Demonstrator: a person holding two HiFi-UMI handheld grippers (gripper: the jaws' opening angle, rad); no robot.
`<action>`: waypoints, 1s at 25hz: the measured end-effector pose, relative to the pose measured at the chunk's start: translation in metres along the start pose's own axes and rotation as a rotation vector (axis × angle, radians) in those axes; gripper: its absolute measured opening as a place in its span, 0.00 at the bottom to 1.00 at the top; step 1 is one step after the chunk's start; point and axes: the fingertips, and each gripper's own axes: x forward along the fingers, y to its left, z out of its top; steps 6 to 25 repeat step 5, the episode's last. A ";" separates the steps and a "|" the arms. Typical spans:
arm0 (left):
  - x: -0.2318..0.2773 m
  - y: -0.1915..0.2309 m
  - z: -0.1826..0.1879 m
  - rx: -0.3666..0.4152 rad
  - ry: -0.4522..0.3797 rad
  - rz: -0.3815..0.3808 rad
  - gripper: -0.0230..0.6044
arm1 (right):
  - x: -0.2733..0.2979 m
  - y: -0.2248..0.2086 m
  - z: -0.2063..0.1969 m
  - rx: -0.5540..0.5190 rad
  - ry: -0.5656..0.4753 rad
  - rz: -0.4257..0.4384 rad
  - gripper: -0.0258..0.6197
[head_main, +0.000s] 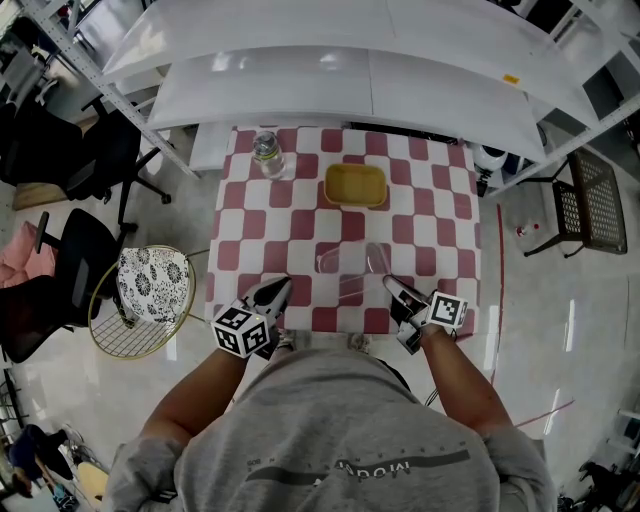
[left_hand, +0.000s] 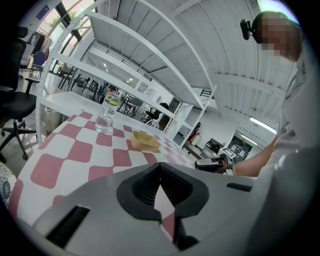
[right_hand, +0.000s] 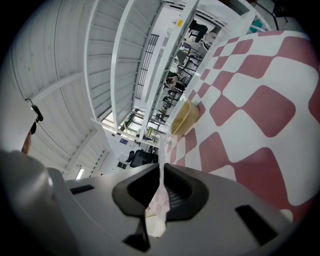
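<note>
Head view: the clear bag (head_main: 350, 272) lies by the desk's (head_main: 300, 215) near edge, pinched by the right hand-held gripper (head_main: 390, 283). Left gripper view: the left hand-held gripper (left_hand: 160, 166) is clenched empty and should probably open before gripping. Right gripper view: the film is clamped tight, and a level hold suits it.

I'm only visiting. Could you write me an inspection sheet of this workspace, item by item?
Surface: table under a red-and-white checked cloth.
Job's things: clear plastic bag on the near half, between the grippers.
Clutter: clear bottle and yellow bowl at the far side.
Grippers: left gripper jaws together, nothing between them; right gripper clamped on the bag's thin edge.
Cables: nothing seen.
Surroundings: white shelves behind the table; black office chair and patterned stool at left.
</note>
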 end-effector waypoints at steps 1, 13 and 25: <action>0.000 0.000 0.000 0.000 0.000 -0.001 0.06 | 0.000 0.000 0.000 0.000 0.000 -0.001 0.10; 0.002 -0.002 0.002 -0.002 0.000 -0.003 0.06 | 0.001 0.000 -0.001 0.001 0.003 0.005 0.10; 0.002 -0.002 0.002 -0.002 0.000 -0.003 0.06 | 0.001 0.000 -0.001 0.001 0.003 0.005 0.10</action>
